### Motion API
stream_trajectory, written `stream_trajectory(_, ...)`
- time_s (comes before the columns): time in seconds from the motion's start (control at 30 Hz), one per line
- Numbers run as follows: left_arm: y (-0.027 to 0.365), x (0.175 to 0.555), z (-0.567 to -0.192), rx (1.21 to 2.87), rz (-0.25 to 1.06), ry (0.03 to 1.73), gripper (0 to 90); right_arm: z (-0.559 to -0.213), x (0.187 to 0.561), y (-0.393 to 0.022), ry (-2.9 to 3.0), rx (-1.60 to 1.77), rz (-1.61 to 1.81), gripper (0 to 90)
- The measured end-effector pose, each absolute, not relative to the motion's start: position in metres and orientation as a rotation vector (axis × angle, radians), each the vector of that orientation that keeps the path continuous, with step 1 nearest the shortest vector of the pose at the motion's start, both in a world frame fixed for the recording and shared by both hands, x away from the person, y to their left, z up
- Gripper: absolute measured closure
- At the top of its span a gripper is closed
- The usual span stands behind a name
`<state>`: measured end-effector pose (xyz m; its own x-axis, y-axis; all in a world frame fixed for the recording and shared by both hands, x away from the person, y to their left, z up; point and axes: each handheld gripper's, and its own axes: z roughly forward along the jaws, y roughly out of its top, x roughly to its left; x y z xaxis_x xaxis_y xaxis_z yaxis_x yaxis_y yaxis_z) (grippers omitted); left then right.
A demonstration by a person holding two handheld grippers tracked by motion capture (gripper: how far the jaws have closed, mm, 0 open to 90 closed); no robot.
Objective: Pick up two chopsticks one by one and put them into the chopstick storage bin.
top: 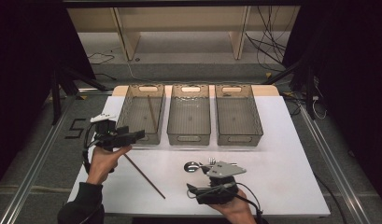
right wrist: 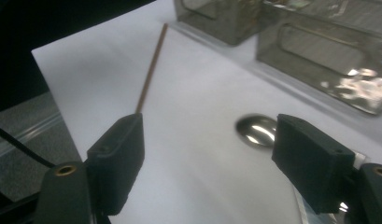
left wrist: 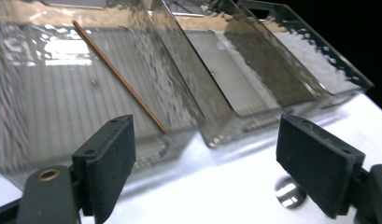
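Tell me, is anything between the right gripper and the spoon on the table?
Nothing visible. The right gripper has open jaws, and only bare white table lies between them and the spoon. The chopstick lies off to one side.

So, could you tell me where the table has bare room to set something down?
Free: the right part of the white table, beside the spoon. Crowded: the back edge with three bins, and front left around the chopstick.
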<state>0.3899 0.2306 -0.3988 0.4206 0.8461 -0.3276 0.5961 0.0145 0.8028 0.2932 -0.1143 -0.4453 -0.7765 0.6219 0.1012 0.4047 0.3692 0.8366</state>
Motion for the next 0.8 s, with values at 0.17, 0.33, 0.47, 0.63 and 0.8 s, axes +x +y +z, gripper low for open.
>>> stream_trajectory(0.17,0.233,0.375,-0.407,1.701,0.330,1.259,18.7,-0.451,0.294,-0.076,2.476,0.848,1.309,32.5)
stream_trajectory(0.33,0.239,0.363,-0.408,1.674,0.357,1.255,17.8,-0.457,0.298,-0.045,2.541,0.812,1.273,39.1)
stream_trajectory(0.47,0.243,0.357,-0.409,1.649,0.368,1.249,17.4,-0.467,0.301,-0.024,2.600,0.785,1.226,45.1)
stream_trajectory(0.63,0.247,0.352,-0.409,1.635,0.363,1.251,17.4,-0.478,0.303,-0.007,2.664,0.749,1.158,52.6)
stream_trajectory(0.8,0.248,0.352,-0.411,1.628,0.356,1.265,17.3,-0.482,0.305,0.000,2.679,0.749,1.144,58.9)
